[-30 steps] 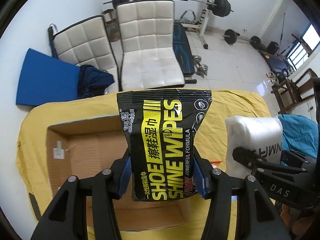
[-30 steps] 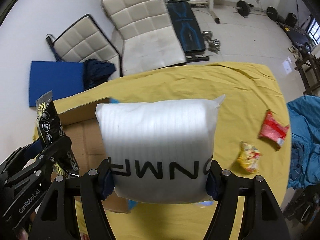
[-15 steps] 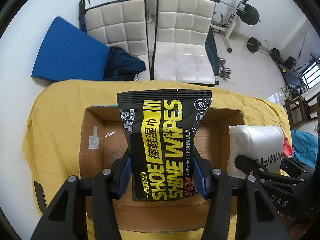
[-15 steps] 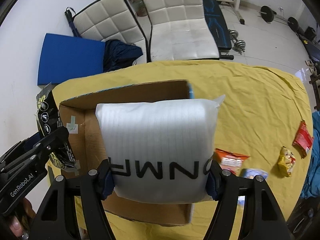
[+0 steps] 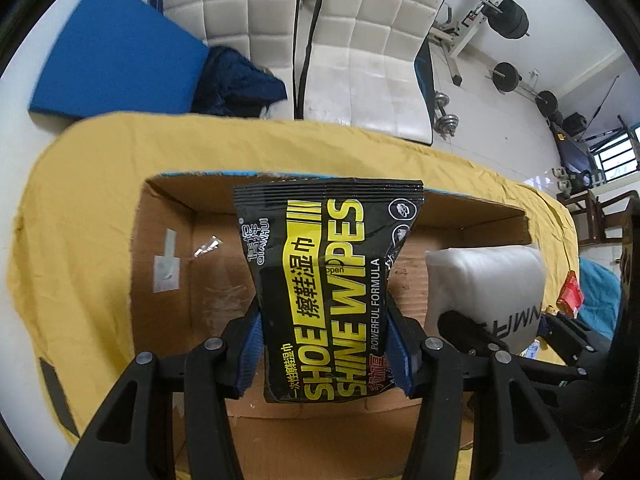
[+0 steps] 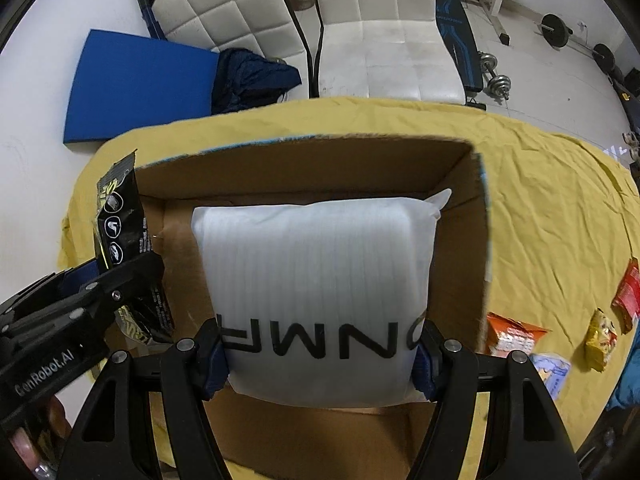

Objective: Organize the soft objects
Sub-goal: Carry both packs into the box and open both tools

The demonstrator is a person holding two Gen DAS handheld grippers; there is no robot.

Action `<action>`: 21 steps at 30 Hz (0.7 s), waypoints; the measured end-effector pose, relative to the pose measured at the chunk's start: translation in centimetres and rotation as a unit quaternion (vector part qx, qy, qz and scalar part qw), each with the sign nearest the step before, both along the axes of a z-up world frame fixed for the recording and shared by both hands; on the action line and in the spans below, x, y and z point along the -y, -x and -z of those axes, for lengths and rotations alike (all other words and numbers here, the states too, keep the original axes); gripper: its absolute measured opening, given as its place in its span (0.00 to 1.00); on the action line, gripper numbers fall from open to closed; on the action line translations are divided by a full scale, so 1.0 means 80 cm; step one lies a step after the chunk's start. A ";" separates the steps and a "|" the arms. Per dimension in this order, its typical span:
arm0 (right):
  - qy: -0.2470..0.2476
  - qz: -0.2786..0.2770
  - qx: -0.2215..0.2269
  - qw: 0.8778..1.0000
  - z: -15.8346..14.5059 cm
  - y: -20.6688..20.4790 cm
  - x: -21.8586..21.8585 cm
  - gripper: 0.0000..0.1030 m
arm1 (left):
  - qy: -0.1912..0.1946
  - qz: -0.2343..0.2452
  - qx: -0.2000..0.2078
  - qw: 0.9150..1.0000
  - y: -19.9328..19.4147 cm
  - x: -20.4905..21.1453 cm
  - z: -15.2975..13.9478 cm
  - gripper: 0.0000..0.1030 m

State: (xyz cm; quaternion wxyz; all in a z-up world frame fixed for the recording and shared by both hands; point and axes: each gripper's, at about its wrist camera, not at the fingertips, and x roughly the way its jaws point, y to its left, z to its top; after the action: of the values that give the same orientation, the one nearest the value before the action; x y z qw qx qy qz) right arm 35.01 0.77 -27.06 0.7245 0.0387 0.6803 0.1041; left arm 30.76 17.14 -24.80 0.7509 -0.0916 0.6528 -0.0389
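Observation:
My left gripper (image 5: 324, 354) is shut on a black and yellow shoe wipes pack (image 5: 326, 280), which hangs over the open cardboard box (image 5: 172, 208). My right gripper (image 6: 320, 360) is shut on a white foam-wrapped packet (image 6: 316, 280) with black letters, held over the right half of the same cardboard box (image 6: 476, 240). In the left wrist view the white packet (image 5: 488, 284) shows at the right with the right gripper's fingers below it. In the right wrist view the wipes pack (image 6: 120, 240) and the left gripper (image 6: 132, 288) show at the left.
The box sits on a table under a yellow cloth (image 6: 540, 200). Several snack packets (image 6: 508, 336) lie on the cloth right of the box. White padded chairs (image 5: 360, 40), a blue mat (image 5: 112, 52) and gym weights (image 5: 508, 76) stand beyond the table.
Both grippers have moved towards and down over the box with their packs held. The box now fills the middle of both views.

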 end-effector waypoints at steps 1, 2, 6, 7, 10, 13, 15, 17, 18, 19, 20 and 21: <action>0.002 -0.001 -0.003 1.000 0.006 -0.001 -0.003 0.71 | 0.011 0.001 -0.009 1.000 -0.005 -0.004 0.010 0.49; 0.004 -0.003 -0.005 1.000 0.014 -0.002 -0.006 0.71 | 0.017 0.001 -0.016 1.000 -0.008 -0.007 0.017 0.49; 0.011 -0.012 -0.018 1.000 0.043 -0.009 -0.017 0.71 | 0.051 0.011 -0.049 0.997 -0.026 -0.012 0.052 0.50; 0.013 -0.014 -0.022 1.000 0.050 -0.010 -0.019 0.71 | 0.062 0.014 -0.058 0.996 -0.031 -0.011 0.062 0.50; 0.027 -0.016 -0.024 0.999 0.071 -0.016 -0.024 0.71 | 0.071 0.031 -0.081 0.994 -0.043 -0.005 0.090 0.50; 0.032 -0.015 -0.027 0.999 0.086 -0.023 -0.024 0.72 | 0.076 0.047 -0.097 0.991 -0.049 0.005 0.112 0.50; 0.037 -0.014 -0.030 0.999 0.097 -0.027 -0.024 0.73 | 0.080 0.054 -0.108 0.989 -0.053 0.013 0.123 0.51; 0.053 -0.017 -0.033 0.998 0.107 -0.030 -0.024 0.75 | 0.073 0.058 -0.117 0.989 -0.054 0.017 0.129 0.51; 0.055 -0.017 -0.035 0.998 0.111 -0.031 -0.022 0.76 | 0.067 0.057 -0.123 0.989 -0.053 0.018 0.132 0.52; 0.055 -0.018 -0.038 0.998 0.114 -0.032 -0.022 0.77 | 0.063 0.051 -0.129 0.988 -0.051 0.018 0.133 0.52; 0.055 -0.017 -0.036 0.998 0.114 -0.032 -0.019 0.78 | 0.061 0.047 -0.132 0.988 -0.049 0.018 0.132 0.54; 0.052 -0.017 -0.035 0.998 0.113 -0.031 -0.018 0.79 | 0.060 0.044 -0.131 0.989 -0.048 0.018 0.128 0.55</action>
State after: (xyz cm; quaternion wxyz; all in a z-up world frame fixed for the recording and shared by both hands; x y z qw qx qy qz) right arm 37.53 2.21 -36.07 0.6996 -0.0074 0.7101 0.0796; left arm 34.63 15.73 -35.07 0.6494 -0.1121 0.7456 -0.0990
